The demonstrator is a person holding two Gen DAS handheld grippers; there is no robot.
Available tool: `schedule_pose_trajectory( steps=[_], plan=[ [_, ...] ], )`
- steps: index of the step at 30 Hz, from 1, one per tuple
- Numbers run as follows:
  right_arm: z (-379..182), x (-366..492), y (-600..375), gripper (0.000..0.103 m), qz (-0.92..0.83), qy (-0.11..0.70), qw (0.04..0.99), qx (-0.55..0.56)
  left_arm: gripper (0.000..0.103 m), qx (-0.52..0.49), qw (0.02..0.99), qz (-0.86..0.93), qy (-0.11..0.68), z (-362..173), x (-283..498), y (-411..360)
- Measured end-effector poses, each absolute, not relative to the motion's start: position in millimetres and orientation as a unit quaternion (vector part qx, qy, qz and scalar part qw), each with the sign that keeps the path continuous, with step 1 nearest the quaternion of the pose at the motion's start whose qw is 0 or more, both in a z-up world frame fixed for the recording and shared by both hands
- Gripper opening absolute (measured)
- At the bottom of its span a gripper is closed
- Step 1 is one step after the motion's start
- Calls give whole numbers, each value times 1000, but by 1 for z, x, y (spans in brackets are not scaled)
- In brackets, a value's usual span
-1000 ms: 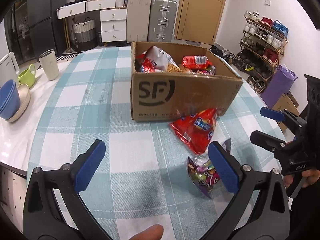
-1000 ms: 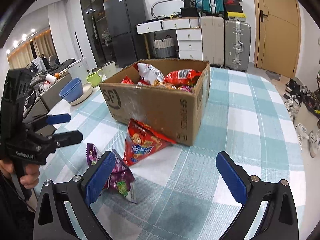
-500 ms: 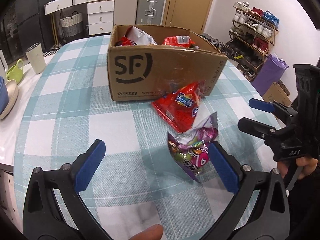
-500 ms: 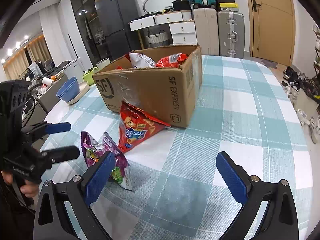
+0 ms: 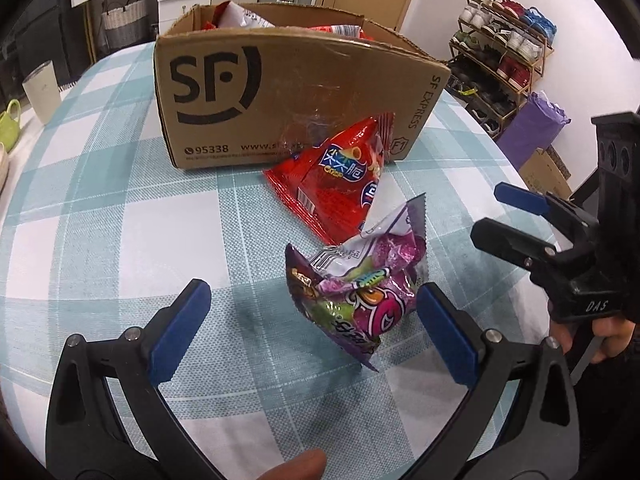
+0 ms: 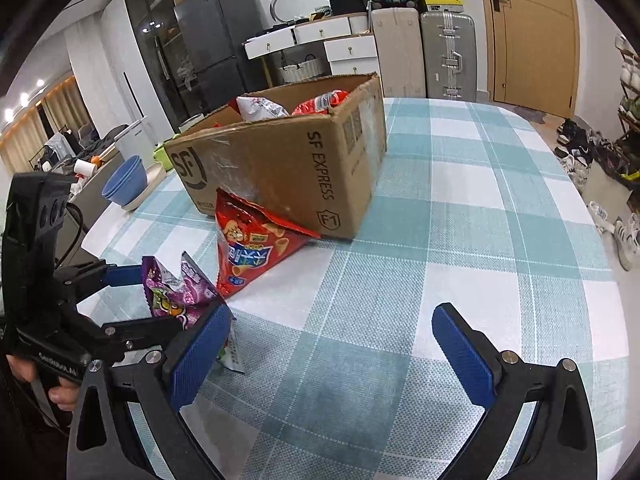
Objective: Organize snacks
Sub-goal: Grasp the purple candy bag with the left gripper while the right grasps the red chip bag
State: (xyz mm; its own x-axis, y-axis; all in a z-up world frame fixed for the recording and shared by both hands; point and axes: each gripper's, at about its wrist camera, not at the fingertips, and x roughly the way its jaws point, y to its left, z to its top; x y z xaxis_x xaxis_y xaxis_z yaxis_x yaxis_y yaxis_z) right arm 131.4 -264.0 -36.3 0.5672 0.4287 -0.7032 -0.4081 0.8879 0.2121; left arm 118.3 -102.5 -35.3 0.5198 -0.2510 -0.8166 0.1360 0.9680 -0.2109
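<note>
Now both tongs gape wide over the checked tablecloth [image 5: 120, 240], gripping nothing.

Between the left gripper [image 5: 312, 334]'s blue ribbed pads stands a crinkled, glossy purple snack bag [image 5: 356, 292], close to the right-hand pad. A red foil triangular snack bag [image 5: 340, 184] leans against the cardboard box [image 5: 288, 96]. Right gripper [image 6: 332, 348] hovers just beside.

The purple snack bag [image 6: 176, 300] is partly hidden behind the right gripper's [image 6: 332, 354] near pad. Snacks deep inside the cardboard box [image 5: 288, 92], beyond the jaws, can't really be made out.
</note>
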Motion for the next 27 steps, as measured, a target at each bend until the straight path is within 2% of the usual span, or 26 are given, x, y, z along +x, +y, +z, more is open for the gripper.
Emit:
schedule_pose_trajectory(
  steps=[11, 13, 14, 17, 19, 21, 22, 24, 27],
  plan=[
    [-43, 136, -264, 102, 229, 407, 884, 12, 100, -86, 859, -112, 493, -54, 138, -110],
    [-44, 136, -264, 102, 229, 408, 884, 11, 94, -95, 857, -119, 492, -55, 140, -109],
    [-45, 136, -263, 102, 229, 408, 884, 10, 86, -100, 858, -123, 489, -54, 141, -110],
    [-45, 135, -263, 102, 228, 408, 884, 10, 80, -108, 857, -138, 485, -55, 141, -112],
    [-46, 135, -263, 102, 227, 409, 884, 10, 72, -105, 858, -152, 479, -56, 140, -115],
    [-46, 135, -262, 102, 226, 410, 884, 9, 58, -103, 859, -168, 472, -55, 138, -120],
    [-46, 135, -262, 102, 225, 410, 884, 8, 56, -101, 860, -173, 469, -55, 137, -123],
    [-45, 135, -261, 102, 224, 409, 885, 7, 44, -99, 864, -178, 461, -54, 136, -125],
    [-45, 135, -260, 102, 224, 409, 884, 6, 36, -113, 862, -185, 458, -55, 136, -120]
  ],
)
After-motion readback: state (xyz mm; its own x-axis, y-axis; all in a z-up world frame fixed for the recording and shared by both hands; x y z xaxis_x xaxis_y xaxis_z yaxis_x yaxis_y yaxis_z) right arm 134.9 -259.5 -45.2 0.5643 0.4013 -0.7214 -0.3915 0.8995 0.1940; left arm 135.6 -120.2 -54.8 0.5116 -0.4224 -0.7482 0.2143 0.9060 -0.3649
